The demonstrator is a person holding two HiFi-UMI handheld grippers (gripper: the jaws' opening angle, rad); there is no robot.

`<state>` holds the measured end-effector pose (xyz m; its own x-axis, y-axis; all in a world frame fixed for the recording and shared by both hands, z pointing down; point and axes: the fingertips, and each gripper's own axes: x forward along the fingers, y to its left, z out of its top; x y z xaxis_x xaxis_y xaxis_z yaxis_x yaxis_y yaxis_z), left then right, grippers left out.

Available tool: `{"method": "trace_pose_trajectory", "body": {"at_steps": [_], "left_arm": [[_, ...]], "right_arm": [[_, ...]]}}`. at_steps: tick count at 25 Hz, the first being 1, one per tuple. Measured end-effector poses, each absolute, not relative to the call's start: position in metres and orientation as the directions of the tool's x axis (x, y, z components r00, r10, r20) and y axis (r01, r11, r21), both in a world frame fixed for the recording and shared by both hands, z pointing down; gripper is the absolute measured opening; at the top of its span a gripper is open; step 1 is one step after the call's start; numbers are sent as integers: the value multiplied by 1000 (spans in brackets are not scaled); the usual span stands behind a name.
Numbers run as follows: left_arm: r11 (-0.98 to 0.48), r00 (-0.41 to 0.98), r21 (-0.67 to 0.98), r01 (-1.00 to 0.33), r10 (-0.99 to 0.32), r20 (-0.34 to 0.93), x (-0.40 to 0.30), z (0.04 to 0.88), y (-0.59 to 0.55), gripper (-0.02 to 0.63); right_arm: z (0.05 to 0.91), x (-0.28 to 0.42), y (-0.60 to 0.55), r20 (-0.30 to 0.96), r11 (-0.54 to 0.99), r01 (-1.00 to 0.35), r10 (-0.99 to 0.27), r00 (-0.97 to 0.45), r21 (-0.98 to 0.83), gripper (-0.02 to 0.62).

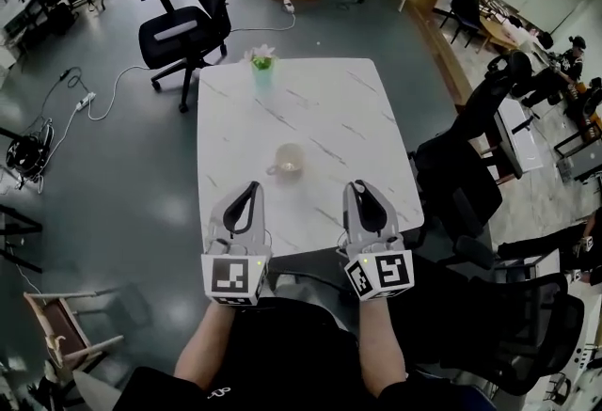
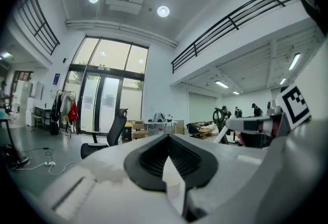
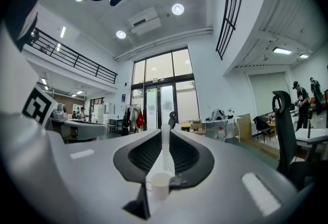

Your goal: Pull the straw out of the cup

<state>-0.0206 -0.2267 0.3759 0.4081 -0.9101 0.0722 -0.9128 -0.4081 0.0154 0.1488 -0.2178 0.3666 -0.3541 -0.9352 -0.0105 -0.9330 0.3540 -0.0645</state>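
Note:
A pale cup point(image 1: 288, 160) stands on the white marble table point(image 1: 339, 108), near its front middle. My right gripper point(image 1: 359, 185) hovers level just right of the cup and nearer to me. In the right gripper view a thin white straw point(image 3: 165, 148) stands upright between the black pads, the right gripper point(image 3: 165, 133) shut on it; its top pokes above the tips. The cup point(image 3: 160, 185) shows low through the gap, apart from the straw. My left gripper point(image 1: 249, 188) hangs left of the cup; in its own view the left gripper point(image 2: 166, 137) has its tips together, holding nothing.
A small plant in a green pot point(image 1: 261, 64) sits at the table's far edge. A black office chair point(image 1: 188, 23) stands beyond the far left corner, and more dark chairs point(image 1: 461, 165) crowd the right side. Cables lie on the floor at left.

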Motion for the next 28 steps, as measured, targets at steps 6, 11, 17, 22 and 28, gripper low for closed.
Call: {"method": "trace_pose_trajectory", "body": {"at_steps": [6,11,17,22,28], "left_arm": [[-374,373,-6,-927,-926,48,-25,372,-223,0],[-352,352,-4,-936,-935,36,-25,370,-218,0],[-315,315,2,-949,-948,40,-29,376,-215,0],[-294,294,0,-956,-954,53,-36,381,-214,0],[-282,281,1,-959,-958,63,-33,384,-218,0]], "right_arm": [[373,152,-212,-22,364,-928,-931,-363,-86,37],[368,144,-210,-34,394,-915,-919,-393,-82,37],[373,140,-213,-34,428,-900,-904,-427,-84,37],[376,137,-220,-28,444,-891,-896,-443,-92,38],[379,138,-228,-22,458,-884,-889,-458,-95,38]]}}
